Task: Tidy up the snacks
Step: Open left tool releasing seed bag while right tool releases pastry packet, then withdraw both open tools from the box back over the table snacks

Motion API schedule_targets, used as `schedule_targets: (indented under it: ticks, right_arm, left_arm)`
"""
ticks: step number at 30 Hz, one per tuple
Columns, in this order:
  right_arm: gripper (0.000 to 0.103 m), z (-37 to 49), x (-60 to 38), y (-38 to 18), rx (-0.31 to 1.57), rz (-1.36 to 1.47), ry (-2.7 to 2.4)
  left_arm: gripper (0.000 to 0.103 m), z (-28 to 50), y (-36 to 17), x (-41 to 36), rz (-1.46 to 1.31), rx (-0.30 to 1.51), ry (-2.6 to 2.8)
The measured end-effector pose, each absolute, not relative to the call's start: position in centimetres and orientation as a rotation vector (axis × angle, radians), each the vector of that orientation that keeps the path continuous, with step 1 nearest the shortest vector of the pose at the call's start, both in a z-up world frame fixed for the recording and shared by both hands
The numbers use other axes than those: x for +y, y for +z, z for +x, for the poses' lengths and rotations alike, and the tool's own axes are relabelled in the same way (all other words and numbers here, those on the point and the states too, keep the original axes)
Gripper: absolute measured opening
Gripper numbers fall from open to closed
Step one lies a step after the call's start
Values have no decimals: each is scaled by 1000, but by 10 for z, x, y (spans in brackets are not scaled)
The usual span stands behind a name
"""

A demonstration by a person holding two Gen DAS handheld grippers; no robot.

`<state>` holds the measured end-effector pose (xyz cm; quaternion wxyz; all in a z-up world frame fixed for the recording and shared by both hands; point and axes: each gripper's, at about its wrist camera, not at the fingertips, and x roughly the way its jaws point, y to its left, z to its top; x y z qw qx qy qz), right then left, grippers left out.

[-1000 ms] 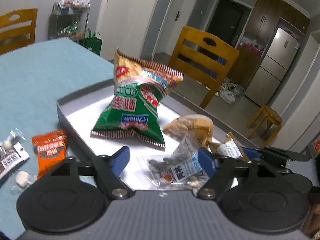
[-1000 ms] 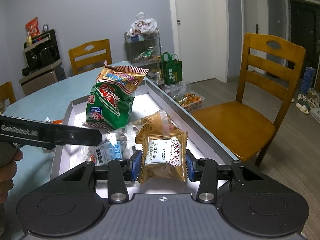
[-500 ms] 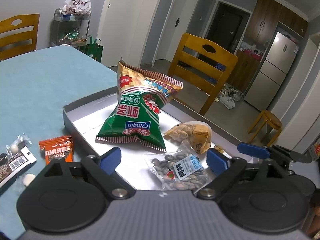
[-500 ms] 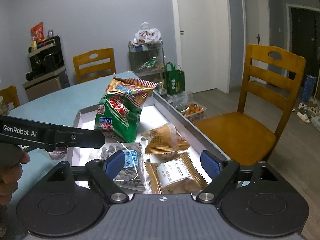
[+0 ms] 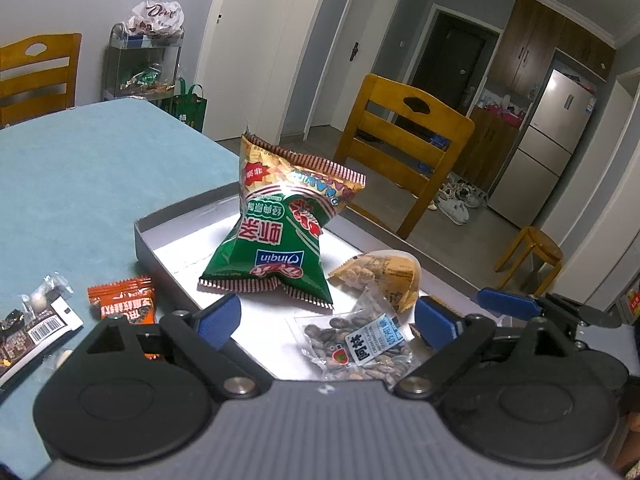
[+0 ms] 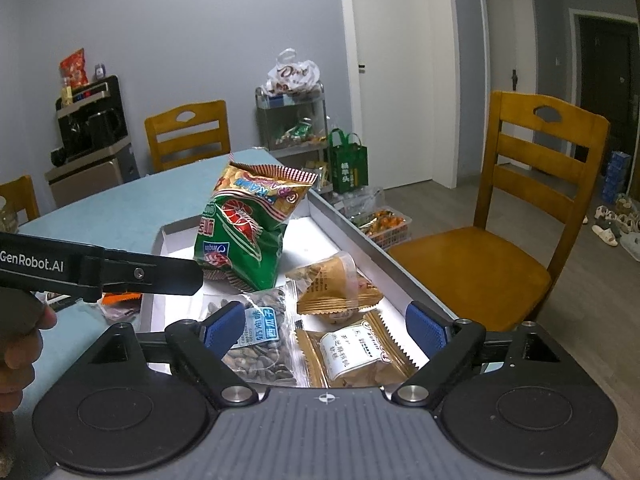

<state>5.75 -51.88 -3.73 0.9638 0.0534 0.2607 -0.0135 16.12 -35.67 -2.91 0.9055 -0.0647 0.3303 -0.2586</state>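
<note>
While opening, right gripper [image 6: 325,326] above tan packet [image 6: 356,354]

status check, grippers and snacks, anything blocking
Left gripper open, empty. Right gripper fingers opening, nothing pinched. Four snacks in tray; orange packet on table. Nothing blocking.

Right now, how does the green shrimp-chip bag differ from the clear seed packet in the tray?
The green shrimp-chip bag is puffed, opaque and props up tall; the clear seed packet lies flat and shows its dark seeds. The chip bag is much bigger and sits farther back. Both rest inside the grey tray, untouched by either gripper.
</note>
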Motion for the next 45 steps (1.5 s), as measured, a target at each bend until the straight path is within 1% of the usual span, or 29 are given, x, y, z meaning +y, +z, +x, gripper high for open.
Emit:
schedule_targets:
  ticks: [15,45]
  right_arm:
    - [92,55,-507,-31,520,85,-38]
    - [99,50,-471,-10,484,22,-42]
  left_arm:
    - [94,152,-18,-341,-139,668,-530]
    - [94,127,7,-306,-63,628,-488]
